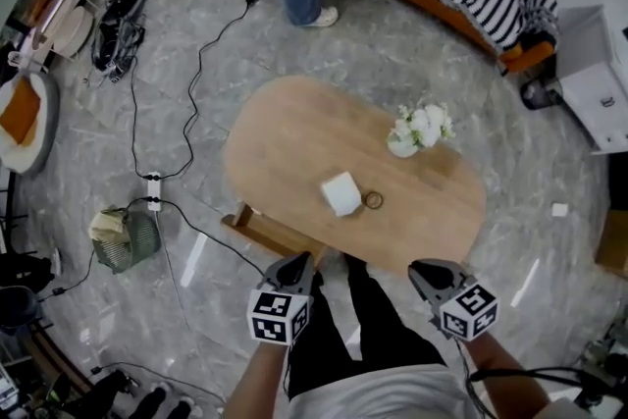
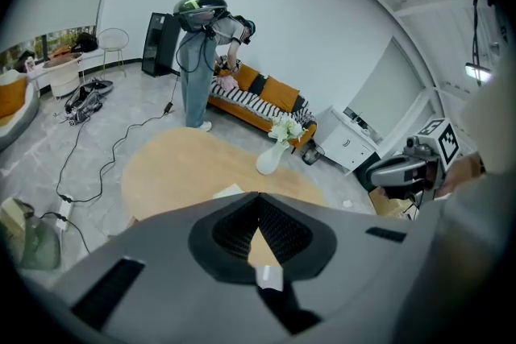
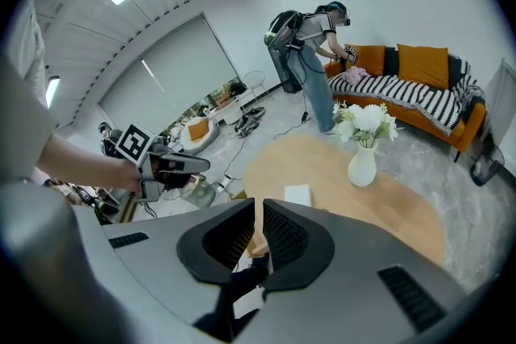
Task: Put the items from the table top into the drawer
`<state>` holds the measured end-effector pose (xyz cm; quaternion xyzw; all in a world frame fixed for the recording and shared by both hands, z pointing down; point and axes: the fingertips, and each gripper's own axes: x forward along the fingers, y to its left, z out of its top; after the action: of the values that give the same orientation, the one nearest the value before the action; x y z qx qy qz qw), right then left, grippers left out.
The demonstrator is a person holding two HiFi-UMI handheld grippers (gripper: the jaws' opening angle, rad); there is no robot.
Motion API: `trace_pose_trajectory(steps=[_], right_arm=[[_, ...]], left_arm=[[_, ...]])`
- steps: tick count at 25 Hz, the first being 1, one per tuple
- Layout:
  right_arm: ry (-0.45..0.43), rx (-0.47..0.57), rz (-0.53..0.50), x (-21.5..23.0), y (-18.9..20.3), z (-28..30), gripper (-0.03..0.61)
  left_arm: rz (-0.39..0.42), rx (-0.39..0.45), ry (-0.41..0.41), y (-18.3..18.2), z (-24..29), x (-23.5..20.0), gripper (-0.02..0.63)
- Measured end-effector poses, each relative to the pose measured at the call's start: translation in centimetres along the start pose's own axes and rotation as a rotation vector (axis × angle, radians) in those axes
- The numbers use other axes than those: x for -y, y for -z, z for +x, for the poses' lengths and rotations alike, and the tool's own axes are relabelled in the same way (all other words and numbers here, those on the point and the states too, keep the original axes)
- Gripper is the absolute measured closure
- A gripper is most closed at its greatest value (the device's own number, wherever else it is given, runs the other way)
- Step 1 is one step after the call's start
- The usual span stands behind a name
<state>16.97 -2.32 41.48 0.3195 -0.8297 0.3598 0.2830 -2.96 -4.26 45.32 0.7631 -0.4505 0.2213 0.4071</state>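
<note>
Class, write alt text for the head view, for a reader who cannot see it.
Seen from above, an oval wooden table holds a white vase of flowers, a white box and a small ring. The person's left gripper and right gripper are held just short of its near edge.

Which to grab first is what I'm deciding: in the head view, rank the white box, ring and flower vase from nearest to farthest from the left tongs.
1. The white box, just ahead of the left tongs.
2. The ring, just right of the box.
3. The flower vase, farther back and to the right.
</note>
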Motion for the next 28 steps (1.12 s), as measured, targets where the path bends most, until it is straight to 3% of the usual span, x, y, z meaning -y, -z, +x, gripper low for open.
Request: trace_pose_trajectory(steps=[11, 22, 28], right_arm=[[-0.057, -0.036, 0.028, 2.2, 2.3, 4.9, 0.528], [-0.098, -0.066, 0.072, 5.1, 4.9, 9.5, 0.528], [-0.125, -0.066, 0.088, 5.8, 6.0, 11.8, 0.528]], left_arm=[[-0.052, -0.119, 0.058, 4.3, 11.3, -3.4, 0.611], [-0.043, -0.225, 0.024, 8.1, 20.0, -6.8, 0.601], [-0.158, -0.249, 0.01, 9.8, 23.1, -8.1, 0.586]])
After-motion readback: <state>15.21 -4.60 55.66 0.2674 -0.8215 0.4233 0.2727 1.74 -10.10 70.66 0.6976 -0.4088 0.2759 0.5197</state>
